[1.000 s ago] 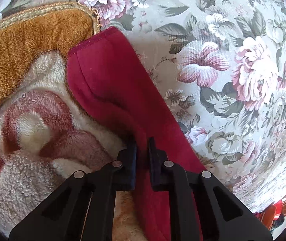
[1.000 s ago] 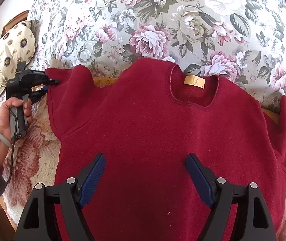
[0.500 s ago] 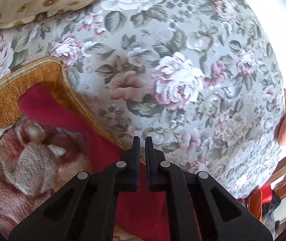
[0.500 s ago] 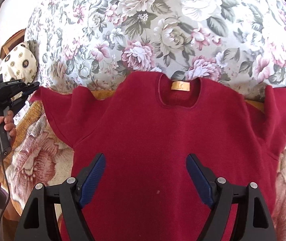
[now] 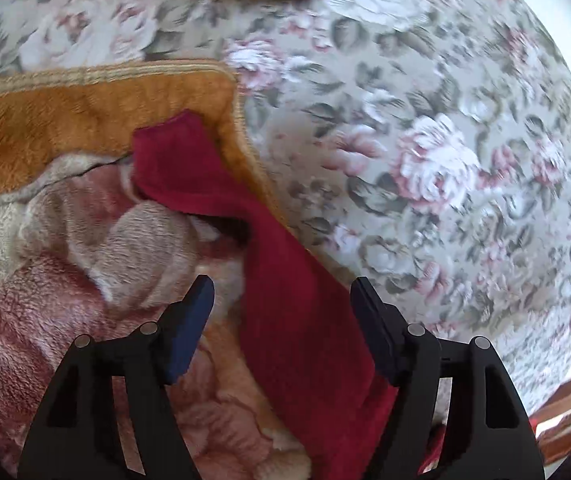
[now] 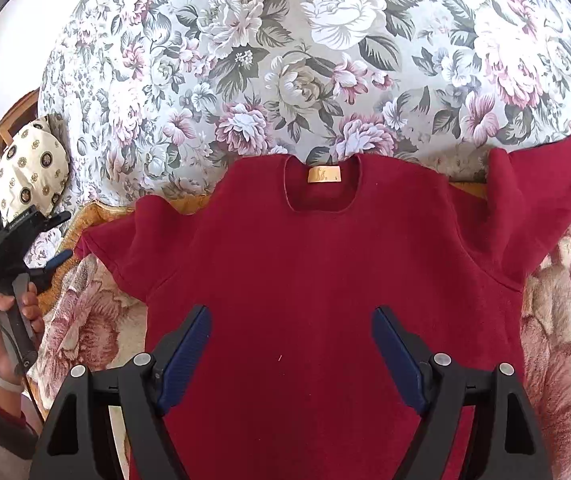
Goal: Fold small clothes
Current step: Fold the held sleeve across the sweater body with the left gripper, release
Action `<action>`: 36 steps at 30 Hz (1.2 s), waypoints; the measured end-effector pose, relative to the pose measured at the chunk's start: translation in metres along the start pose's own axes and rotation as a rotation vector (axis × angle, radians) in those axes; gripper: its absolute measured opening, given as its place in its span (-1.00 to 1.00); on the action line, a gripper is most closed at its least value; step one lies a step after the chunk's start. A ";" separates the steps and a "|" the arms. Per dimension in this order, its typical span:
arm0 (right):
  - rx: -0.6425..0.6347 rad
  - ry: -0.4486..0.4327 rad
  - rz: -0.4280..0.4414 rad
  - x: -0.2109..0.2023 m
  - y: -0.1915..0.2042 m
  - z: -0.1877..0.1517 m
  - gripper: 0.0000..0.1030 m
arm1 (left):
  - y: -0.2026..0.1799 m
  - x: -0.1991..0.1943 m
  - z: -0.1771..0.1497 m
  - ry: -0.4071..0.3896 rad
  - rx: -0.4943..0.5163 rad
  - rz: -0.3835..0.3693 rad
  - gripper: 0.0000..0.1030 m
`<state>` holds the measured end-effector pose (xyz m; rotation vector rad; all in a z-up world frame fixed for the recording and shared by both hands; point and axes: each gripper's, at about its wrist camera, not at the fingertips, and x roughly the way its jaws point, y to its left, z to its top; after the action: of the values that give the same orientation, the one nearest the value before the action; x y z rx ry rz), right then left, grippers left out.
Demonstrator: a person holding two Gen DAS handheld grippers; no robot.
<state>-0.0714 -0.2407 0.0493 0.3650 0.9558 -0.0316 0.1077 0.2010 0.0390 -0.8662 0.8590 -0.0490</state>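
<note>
While our left gripper (image 5: 281,300) hangs with its jaws spread wide — nothing between them — the red sweater (image 6: 325,280) lies flat on the plush blanket (image 6: 89,320), its sleeve (image 5: 205,176) stretched out just ahead. Our right gripper (image 6: 291,340) also gapes apart above the sweater's chest. A tan neck label (image 6: 324,175) shows — its print too small to read.

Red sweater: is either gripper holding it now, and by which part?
Neither. The left gripper is open over its sleeve; the right gripper is open above the red sweater.
</note>
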 end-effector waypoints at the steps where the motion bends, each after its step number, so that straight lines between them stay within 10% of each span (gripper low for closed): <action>1: 0.001 0.007 0.002 0.003 0.000 0.000 0.57 | 0.009 0.004 0.005 -0.004 -0.033 0.003 0.37; 12: -0.039 0.063 -0.019 0.034 0.000 -0.005 0.57 | -0.005 0.066 0.017 0.056 -0.077 -0.063 0.57; 15: -0.051 0.054 -0.013 0.027 0.000 -0.005 0.57 | -0.020 0.068 0.010 0.086 0.014 -0.039 -0.66; 19: -0.068 0.007 -0.032 0.008 -0.004 -0.001 0.57 | -0.089 0.026 -0.017 0.023 0.301 -0.107 -0.75; 27: 0.038 -0.054 -0.104 -0.028 -0.058 0.000 0.57 | -0.234 -0.015 -0.175 0.204 0.748 -0.401 -0.75; 32: 0.112 -0.053 -0.208 -0.044 -0.108 -0.004 0.57 | -0.231 0.039 -0.299 0.508 0.856 -0.344 -0.76; 36: 0.199 -0.063 -0.216 -0.056 -0.143 -0.005 0.57 | -0.216 0.034 -0.338 0.637 0.852 -0.324 -0.57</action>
<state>-0.1344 -0.3811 0.0502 0.4398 0.9292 -0.3351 -0.0359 -0.1746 0.0489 -0.1517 1.1395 -0.9485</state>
